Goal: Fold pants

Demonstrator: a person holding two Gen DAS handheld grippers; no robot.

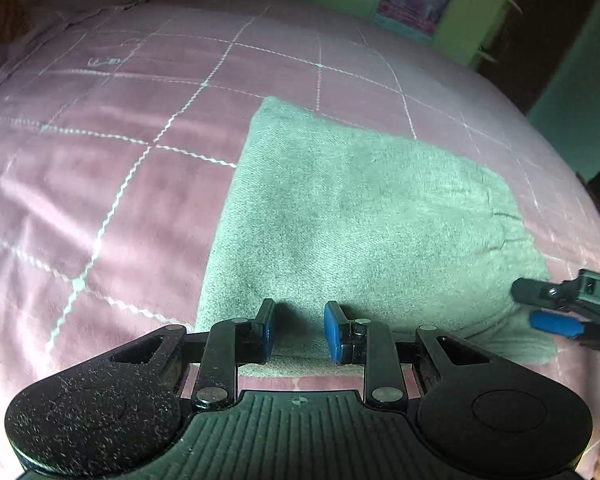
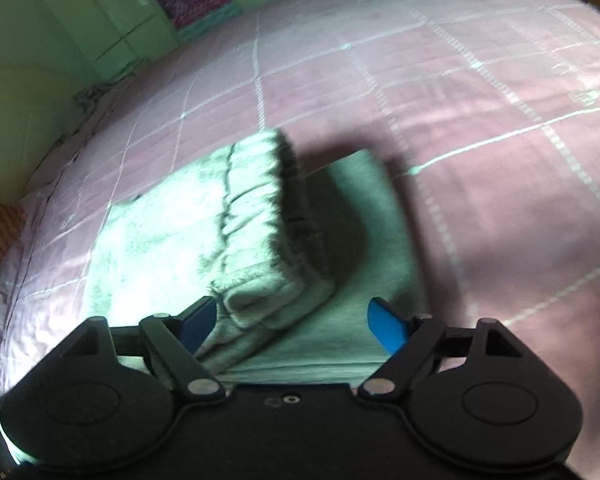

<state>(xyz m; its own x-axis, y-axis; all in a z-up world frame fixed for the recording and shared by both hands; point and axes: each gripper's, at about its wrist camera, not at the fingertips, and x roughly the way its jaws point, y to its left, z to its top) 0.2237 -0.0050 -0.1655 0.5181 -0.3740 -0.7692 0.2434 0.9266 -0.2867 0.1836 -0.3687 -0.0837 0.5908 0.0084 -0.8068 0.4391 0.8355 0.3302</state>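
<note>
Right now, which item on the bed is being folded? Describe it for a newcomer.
A pink quilted bedspread with white grid stitching covers the bed. On it lie grey-green fleecy pants, folded into a thick rectangle, the only garment there.

Right gripper (image 1: 556,322) reads perhaps "DA".

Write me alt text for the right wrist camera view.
Folded grey-green pants lie on a pink quilted bedspread, their top layer doubled over with its ribbed edge facing right. The right gripper sits over the near edge, jaws apart and gripping nothing. Green wall behind; the image is blurry.
</note>
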